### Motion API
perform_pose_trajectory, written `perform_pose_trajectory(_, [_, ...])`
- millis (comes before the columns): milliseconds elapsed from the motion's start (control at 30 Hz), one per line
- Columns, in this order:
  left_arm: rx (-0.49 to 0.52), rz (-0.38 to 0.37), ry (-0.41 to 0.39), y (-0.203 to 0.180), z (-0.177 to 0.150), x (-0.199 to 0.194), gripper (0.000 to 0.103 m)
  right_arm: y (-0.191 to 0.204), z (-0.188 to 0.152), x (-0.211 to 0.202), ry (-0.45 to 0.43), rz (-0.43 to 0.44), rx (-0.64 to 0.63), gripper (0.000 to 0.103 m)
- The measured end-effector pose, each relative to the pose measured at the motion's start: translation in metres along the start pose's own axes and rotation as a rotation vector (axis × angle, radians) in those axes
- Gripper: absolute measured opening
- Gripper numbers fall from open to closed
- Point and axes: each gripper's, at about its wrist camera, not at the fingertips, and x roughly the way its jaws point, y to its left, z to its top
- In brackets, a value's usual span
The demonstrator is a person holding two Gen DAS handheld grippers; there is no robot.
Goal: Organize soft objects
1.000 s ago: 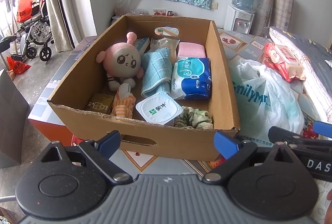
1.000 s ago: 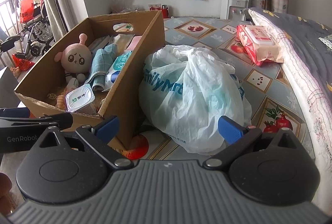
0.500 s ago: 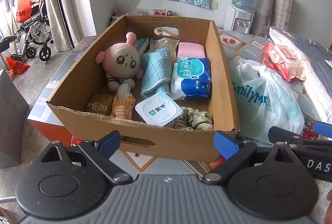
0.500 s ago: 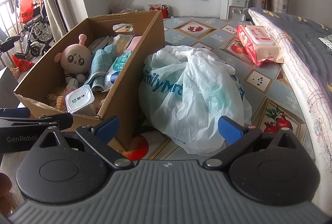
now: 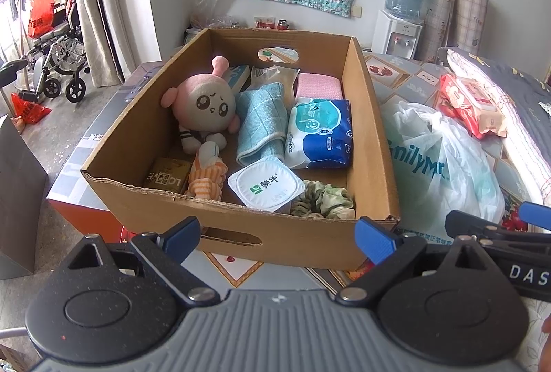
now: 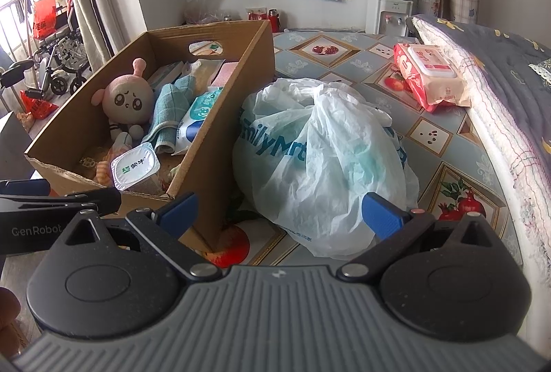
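A cardboard box (image 5: 373,131) (image 6: 248,69) holds a pink plush doll (image 5: 205,103) (image 6: 127,102), a folded blue towel (image 5: 263,122), a blue tissue pack (image 5: 322,133), a pink cloth (image 5: 318,86), a striped orange sock (image 5: 206,179), a green scrunchie (image 5: 323,200) and a white yogurt cup (image 5: 267,188) (image 6: 136,167). My left gripper (image 5: 277,236) hangs open just before the box's near wall, holding nothing. My right gripper (image 6: 279,212) stands open and empty in front of a white plastic bag (image 6: 323,158) (image 5: 444,165) to the right of the box.
A red wet-wipes pack (image 6: 430,76) lies on the patterned mat (image 6: 444,138) beside a folded quilt (image 6: 509,89) at the right. A water dispenser (image 5: 401,17) stands at the back wall. A wheelchair (image 5: 56,62) is far left on the floor.
Both views shift very slightly; the grippers stay open and no object has moved.
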Motion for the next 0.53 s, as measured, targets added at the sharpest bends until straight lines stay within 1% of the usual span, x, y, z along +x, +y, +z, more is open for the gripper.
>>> perform_pose_trajectory(533, [-0.002,-0.001,0.002,0.0017,0.0004,0.0000,0.097,0.0029,0.0003,-0.0004,0.007,0.000,0.004,0.102])
